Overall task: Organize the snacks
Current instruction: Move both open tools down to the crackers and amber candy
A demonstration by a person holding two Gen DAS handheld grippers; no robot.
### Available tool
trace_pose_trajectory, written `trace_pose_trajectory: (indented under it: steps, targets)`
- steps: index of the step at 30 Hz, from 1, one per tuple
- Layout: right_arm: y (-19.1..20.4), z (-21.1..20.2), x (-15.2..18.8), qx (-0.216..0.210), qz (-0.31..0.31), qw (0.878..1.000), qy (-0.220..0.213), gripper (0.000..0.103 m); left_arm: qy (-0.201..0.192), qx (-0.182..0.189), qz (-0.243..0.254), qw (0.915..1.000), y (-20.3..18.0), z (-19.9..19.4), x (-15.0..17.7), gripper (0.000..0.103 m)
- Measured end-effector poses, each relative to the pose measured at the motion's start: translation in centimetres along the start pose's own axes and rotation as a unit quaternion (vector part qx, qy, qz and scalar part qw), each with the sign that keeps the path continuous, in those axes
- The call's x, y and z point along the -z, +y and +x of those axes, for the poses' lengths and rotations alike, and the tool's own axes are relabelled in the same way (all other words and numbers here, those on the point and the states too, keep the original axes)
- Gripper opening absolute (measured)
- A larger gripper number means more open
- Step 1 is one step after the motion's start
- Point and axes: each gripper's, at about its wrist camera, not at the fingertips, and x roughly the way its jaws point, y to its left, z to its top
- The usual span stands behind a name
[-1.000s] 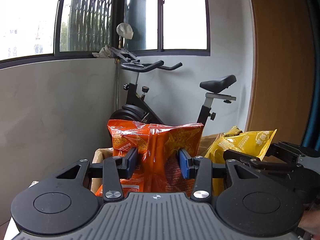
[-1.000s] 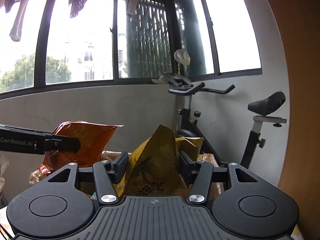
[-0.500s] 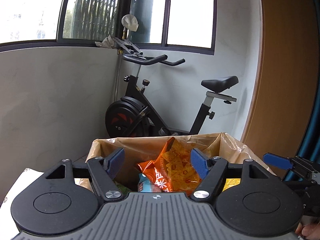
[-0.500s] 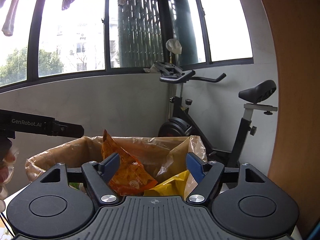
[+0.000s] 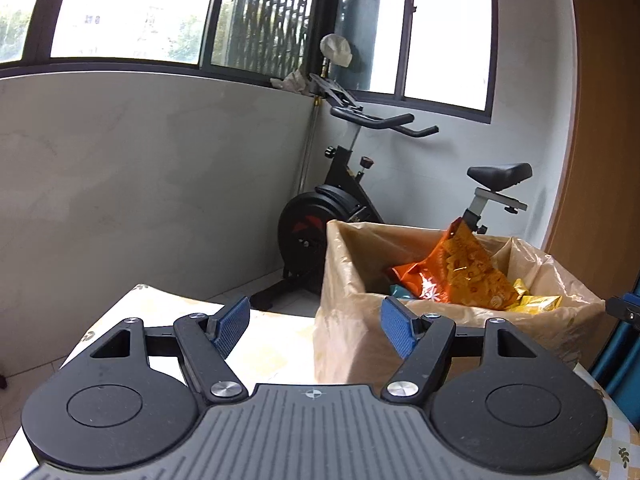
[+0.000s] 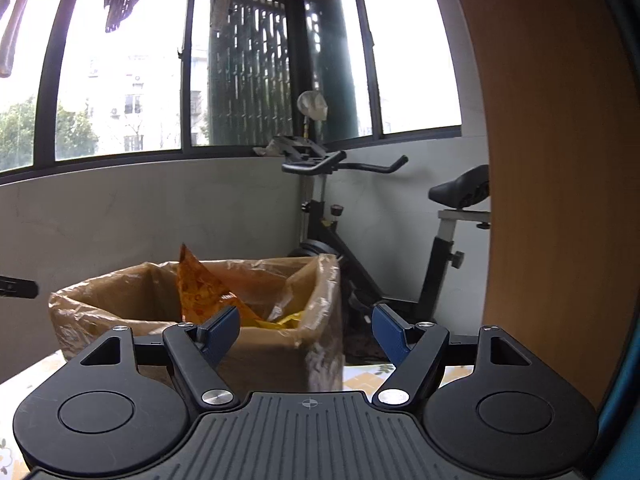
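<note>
A cardboard box (image 5: pixel 344 280) lined with clear plastic stands on the table. Inside it an orange snack bag (image 5: pixel 452 276) leans up above the rim, with a yellow bag (image 5: pixel 536 302) and a teal packet (image 5: pixel 400 290) beside it. My left gripper (image 5: pixel 314 330) is open and empty, set back from the box's near left corner. In the right wrist view the same box (image 6: pixel 100 304) holds the orange bag (image 6: pixel 196 292) and the yellow bag (image 6: pixel 280 320). My right gripper (image 6: pixel 306 334) is open and empty, in front of the box's right corner.
The table (image 5: pixel 272 340) has a pale patterned cloth. An exercise bike (image 5: pixel 360 208) stands behind the box against the grey wall. A wooden panel (image 6: pixel 560 160) rises at the right. The other gripper's tip (image 6: pixel 16 287) shows at the left edge.
Both grippers opened and let go, the left of the orange bag, the right of the yellow one. Both bags dropped into the box, and both grippers drew back from it.
</note>
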Motion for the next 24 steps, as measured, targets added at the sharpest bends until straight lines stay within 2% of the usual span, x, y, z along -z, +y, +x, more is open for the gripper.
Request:
trace_pose_trajectory:
  steps: [5, 9, 13, 16, 20, 24]
  targets:
    - [-2.8, 0.3, 2.7, 0.055, -0.002, 0.998, 0.017, 0.07, 0.014, -0.018, 0.024, 0.9995, 1.1, 0.3, 1.3, 0.074]
    - [-4.4, 1.9, 6.4, 0.079, 0.004, 0.995, 0.068, 0.07, 0.04, -0.007, 0.021, 0.999, 1.1, 1.1, 3.2, 0.074]
    - [-4.7, 4.0, 9.7, 0.069, 0.011, 0.989, 0.131, 0.067, 0.06, 0.002, 0.018, 0.9981, 0.6, 1.9, 5.2, 0.07]
    - [-3.7, 5.8, 11.7, 0.06, -0.002, 0.982, 0.179, 0.055, 0.077, 0.007, 0.016, 0.9968, 0.2, 2.8, 6.1, 0.07]
    - [-2.2, 7.2, 13.2, 0.048, -0.011, 0.978, 0.202, 0.054, 0.088, 0.007, 0.014, 0.996, 0.2, 3.2, 6.9, 0.07]
    - [-1.0, 7.7, 14.1, 0.046, -0.013, 0.978, 0.205, 0.054, 0.101, 0.002, 0.002, 0.9949, 0.7, 3.4, 7.7, 0.07]
